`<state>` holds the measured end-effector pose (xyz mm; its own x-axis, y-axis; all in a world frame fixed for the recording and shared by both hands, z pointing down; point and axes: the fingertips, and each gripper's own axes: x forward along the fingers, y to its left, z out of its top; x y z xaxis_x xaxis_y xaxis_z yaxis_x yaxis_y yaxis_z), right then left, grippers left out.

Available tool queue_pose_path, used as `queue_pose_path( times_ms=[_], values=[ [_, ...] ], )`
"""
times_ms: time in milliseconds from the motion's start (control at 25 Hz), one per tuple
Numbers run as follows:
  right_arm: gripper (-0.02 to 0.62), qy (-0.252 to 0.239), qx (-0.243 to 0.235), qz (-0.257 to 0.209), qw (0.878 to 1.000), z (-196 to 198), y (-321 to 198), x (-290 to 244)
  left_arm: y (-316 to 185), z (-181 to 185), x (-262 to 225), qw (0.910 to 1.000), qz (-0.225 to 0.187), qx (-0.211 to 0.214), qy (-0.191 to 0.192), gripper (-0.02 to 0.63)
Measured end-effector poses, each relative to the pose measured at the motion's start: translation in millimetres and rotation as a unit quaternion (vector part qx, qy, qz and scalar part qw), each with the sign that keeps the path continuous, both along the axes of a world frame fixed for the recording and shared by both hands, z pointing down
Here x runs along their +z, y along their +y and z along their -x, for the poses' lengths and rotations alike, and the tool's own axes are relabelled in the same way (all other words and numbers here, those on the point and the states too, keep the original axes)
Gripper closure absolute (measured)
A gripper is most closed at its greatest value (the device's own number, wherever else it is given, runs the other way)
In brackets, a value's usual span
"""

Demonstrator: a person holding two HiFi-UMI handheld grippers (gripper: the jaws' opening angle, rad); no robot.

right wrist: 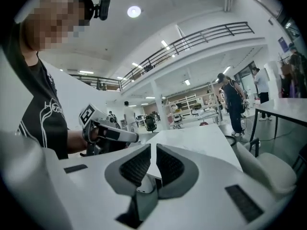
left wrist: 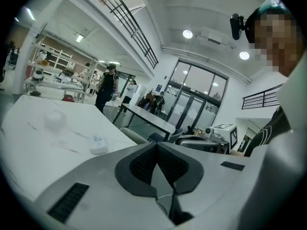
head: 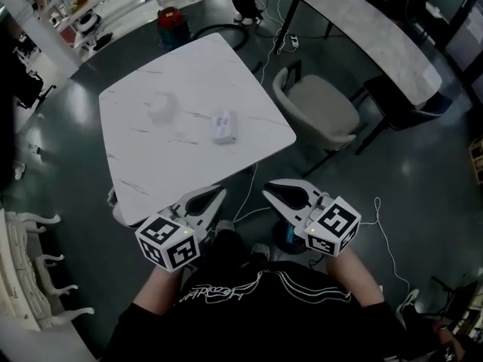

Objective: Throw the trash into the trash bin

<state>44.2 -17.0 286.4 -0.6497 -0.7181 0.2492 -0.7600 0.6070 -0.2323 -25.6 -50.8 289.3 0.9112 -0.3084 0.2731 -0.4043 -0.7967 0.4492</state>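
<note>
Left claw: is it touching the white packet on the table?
Apart. Head view shows bare tabletop between the left claw and the white packet.

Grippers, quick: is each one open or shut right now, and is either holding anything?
Left gripper: closed, holding nothing.
Right gripper: closed, holding nothing.

Only a crumpled white wad [head: 161, 106] and a flat white packet [head: 224, 126] interrupt the white marble-patterned square table [head: 226, 70], while a beige padded chair [head: 321, 111] blocks its right edge.
</note>
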Motion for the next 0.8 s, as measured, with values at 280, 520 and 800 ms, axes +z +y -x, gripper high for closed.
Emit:
queue_pose_path(
  times_ms=[280,520,800],
  values=[
    [0.542,0.019,-0.003,0.029,0.999,34.2,-63.1,26.1,-59.1,52.0,18.8,0.9990,0.026,-0.037,0.004,0.601],
    [0.487,0.016,0.040,0.058,0.997,38.0,-125.0,50.3,-109.9,72.5,52.7,0.9980,0.056,-0.028,-0.003,0.601],
    [0.410,0.055,0.087,0.113,0.988,36.8,-184.5,95.8,-163.8,82.4,78.3,0.9962,0.087,-0.008,0.001,0.601]
  ],
)
